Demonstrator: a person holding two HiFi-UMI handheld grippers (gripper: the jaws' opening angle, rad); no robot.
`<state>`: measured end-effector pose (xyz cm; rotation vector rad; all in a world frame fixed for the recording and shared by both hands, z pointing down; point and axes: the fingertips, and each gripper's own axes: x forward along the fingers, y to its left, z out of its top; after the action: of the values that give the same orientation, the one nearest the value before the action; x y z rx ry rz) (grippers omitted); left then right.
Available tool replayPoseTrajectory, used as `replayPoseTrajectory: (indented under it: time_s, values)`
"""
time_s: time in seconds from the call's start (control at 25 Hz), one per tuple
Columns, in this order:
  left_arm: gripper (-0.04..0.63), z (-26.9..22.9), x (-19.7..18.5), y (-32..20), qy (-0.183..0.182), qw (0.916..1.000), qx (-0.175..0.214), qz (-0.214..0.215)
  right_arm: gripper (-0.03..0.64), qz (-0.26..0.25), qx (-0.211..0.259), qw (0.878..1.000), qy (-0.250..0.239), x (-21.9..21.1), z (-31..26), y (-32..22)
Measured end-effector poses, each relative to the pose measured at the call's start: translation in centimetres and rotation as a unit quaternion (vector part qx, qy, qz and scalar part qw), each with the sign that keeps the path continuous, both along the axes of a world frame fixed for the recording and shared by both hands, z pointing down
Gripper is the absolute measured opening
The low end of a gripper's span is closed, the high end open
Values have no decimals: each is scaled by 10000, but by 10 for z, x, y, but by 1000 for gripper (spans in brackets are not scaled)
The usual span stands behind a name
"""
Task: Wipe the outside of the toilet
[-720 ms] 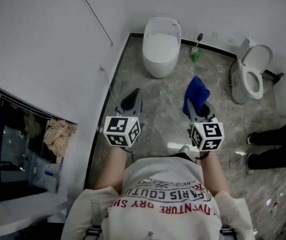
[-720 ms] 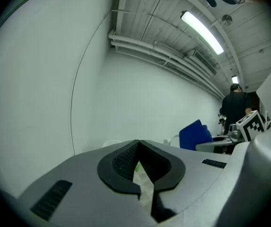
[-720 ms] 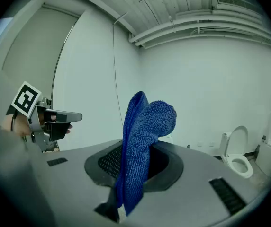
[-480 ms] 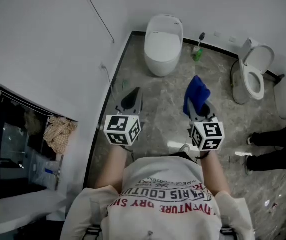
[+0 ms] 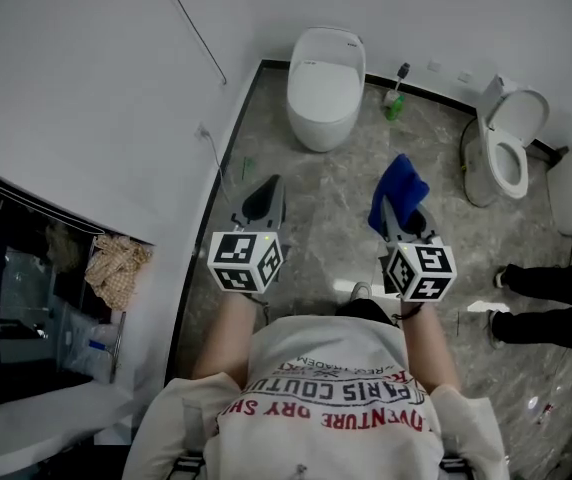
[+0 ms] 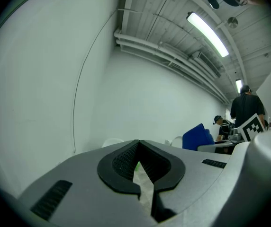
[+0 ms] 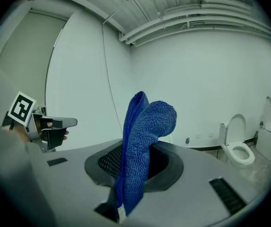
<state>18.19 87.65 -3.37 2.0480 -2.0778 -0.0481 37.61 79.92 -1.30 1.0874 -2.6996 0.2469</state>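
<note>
The left gripper (image 5: 263,196) hangs well short of the closed-lid toilet (image 5: 324,88), towards its left side. Its jaws look pressed together with nothing between them, though the narrow slit makes that hard to confirm. Right of the toilet and equally far back, the right gripper (image 5: 403,218) is clamped on a blue cloth (image 5: 398,188) standing up from its jaws. Wiping seems not yet begun: the cloth touches nothing, so the whole outside is left.
</note>
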Motion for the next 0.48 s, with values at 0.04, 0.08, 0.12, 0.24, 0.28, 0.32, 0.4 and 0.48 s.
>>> replayPoseTrajectory:
  time_s: [0.04, 0.08, 0.12, 0.24, 0.28, 0.32, 0.4, 0.48]
  values:
    - [6, 2, 0, -3, 21, 10000, -14, 4, 77, 5, -27, 10000, -5, -1, 2, -2]
    - [6, 4, 0, -6, 30, 10000, -36, 17, 77, 5, -51, 10000, -7, -2, 4, -5]
    - [6, 6, 0, -10, 32, 10000, -66, 29, 77, 1, -72, 10000, -2, -2, 6, -10]
    - [6, 15, 0, -24, 30, 9998, -176, 3, 77, -30, -149, 9999, 17, -4, 14, -29]
    - [6, 17, -1, -31, 31, 9998, -214, -27, 77, -44, -182, 9998, 15, -6, 16, -38]
    - [6, 20, -2, -40, 32, 9997, -248, -62, 77, -65, -213, 9998, 13, -7, 19, -49]
    - [6, 24, -6, -62, 37, 9994, -314, -158, 77, -136, -258, 9996, 10, -9, 22, -74]
    - [6, 26, -10, -87, 44, 9989, -376, -283, 77, -222, -308, 9993, -13, -13, 23, -103]
